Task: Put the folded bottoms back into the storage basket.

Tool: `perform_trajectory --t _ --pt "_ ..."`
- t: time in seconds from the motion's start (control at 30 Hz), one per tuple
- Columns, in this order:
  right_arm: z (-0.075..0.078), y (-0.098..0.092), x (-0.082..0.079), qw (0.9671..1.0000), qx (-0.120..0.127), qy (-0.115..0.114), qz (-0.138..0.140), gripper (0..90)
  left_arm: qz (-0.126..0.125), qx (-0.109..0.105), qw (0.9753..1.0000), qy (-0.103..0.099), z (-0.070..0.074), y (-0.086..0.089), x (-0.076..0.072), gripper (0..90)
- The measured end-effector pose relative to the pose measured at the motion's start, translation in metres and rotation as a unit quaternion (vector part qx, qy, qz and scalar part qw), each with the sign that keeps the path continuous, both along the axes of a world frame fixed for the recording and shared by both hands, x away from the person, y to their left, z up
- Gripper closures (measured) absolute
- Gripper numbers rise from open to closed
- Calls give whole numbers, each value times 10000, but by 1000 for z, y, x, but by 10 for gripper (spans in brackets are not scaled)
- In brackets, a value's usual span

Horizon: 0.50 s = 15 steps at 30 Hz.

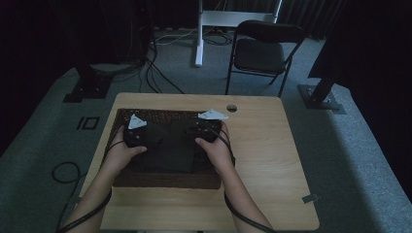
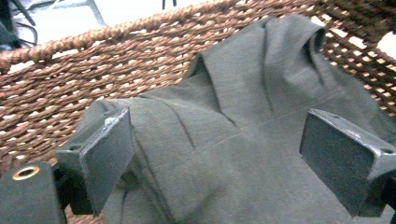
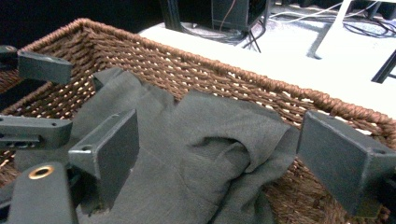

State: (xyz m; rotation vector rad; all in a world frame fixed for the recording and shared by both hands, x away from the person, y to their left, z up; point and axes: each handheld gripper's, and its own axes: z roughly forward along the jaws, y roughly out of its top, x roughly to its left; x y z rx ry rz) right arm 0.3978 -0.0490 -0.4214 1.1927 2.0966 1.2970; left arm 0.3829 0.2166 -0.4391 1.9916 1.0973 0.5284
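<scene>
A dark grey cloth point(image 1: 167, 150) lies crumpled inside a brown wicker basket point(image 1: 165, 180) on the wooden table point(image 1: 265, 160). A person's hands hold both grippers over the basket. My left gripper point(image 1: 141, 127) is above the cloth's left part and my right gripper point(image 1: 201, 125) above its right part. In the left gripper view the left gripper point(image 2: 217, 126) is open, its jaws wide on either side of a fold of the cloth point(image 2: 243, 93), with the basket wall point(image 2: 70, 60) behind. In the right gripper view the right gripper point(image 3: 219, 126) is open over the bunched cloth point(image 3: 210, 126).
The basket rim point(image 3: 233, 70) runs close behind the cloth. The left gripper's jaws point(image 3: 42, 67) appear at the left of the right gripper view. A black folding chair point(image 1: 262, 48) and a white desk leg point(image 1: 199, 43) stand beyond the table. Cables point(image 1: 65, 172) lie on the carpet.
</scene>
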Motion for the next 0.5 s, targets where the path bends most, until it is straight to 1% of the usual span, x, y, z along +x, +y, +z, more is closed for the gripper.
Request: perform_trajectory --t 0.03,0.07,0.13,0.27,0.37,0.5 --pt "2 -1 -1 10000 -2 -14 21 130 -36 -21 10000 0 1 0 -1 104" --pt "3 -2 -2 10000 -1 -34 14 130 -63 -86 9999 3 3 0 -3 104" --pt "6 -5 -3 10000 10 -69 11 130 -82 -124 9999 -44 7 1 -5 104" --pt "13 -12 -6 9999 67 -157 -24 130 -99 -277 9995 -122 16 5 -11 104" --pt "17 -18 -8 9997 53 -229 -63 130 -139 -364 9991 -151 20 7 -16 104" --pt "19 -30 -11 9995 62 -264 -133 129 -229 -368 9989 -198 26 9 -25 104"
